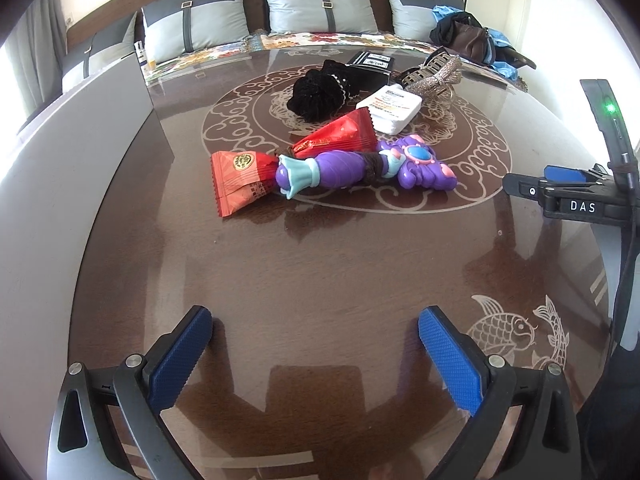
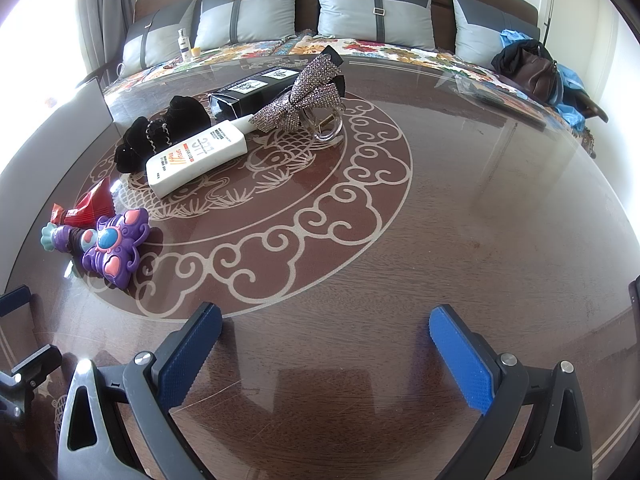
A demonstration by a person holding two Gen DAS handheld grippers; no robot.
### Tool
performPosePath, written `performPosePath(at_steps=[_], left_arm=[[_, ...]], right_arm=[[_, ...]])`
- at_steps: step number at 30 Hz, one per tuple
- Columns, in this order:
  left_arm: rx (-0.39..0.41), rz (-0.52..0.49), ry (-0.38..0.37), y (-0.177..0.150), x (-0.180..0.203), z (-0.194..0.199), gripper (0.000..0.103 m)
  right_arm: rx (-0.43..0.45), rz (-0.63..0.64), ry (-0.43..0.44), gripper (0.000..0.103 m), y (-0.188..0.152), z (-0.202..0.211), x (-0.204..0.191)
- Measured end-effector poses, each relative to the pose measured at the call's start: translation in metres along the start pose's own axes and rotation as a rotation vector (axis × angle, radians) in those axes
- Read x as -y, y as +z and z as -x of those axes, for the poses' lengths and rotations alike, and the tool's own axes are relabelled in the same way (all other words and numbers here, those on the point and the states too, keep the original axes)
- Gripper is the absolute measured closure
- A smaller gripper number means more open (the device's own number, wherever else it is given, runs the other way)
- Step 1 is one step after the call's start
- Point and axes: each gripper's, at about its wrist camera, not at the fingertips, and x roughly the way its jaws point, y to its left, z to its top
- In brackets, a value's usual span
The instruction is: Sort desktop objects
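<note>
With nothing gripped, left gripper (image 1: 314, 354) and right gripper (image 2: 325, 354) hover with fingers spread wide over bare worktop (image 2: 460, 240); purple toy (image 1: 366, 168), red packets (image 1: 240, 186), white tube (image 2: 198, 158) cluster mid-worktop, unsorted, likely staged for picking.

On a round glass-topped brown table (image 1: 320, 280), a purple plastic toy wand (image 1: 360, 168) lies centre, two red foil snack packets (image 1: 240, 184) at nine and eleven o'clock, a white sunscreen tube (image 2: 196, 160) at one, a black velvet scrunchie (image 2: 160, 132) and black box (image 2: 256, 92) behind at twelve.
</note>
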Motion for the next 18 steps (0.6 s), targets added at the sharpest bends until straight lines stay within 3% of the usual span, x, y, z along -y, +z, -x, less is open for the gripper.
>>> performPosePath(at_steps=[4,8,12,15,18], left_arm=[[0.049,0.021,0.033,0.023,-0.016,0.012,0.0],[0.116,0.145,0.069,0.064,-0.034,0.018,0.0],[0.031,0.209,0.112,0.078,-0.036,-0.012,0.0],[0.023,0.147,0.061,0.066,-0.013,-0.016,0.0],[-0.008,-0.006,-0.009,0.051,0.022,-0.014,0.0]], right_arm=[[0.0,0.0,0.0,0.0,0.0,0.0,0.0],[0.0,0.0,0.0,0.0,0.0,0.0,0.0],[0.0,0.0,0.0,0.0,0.0,0.0,0.0],[0.0,0.0,0.0,0.0,0.0,0.0,0.0],[0.0,0.0,0.0,0.0,0.0,0.0,0.0]])
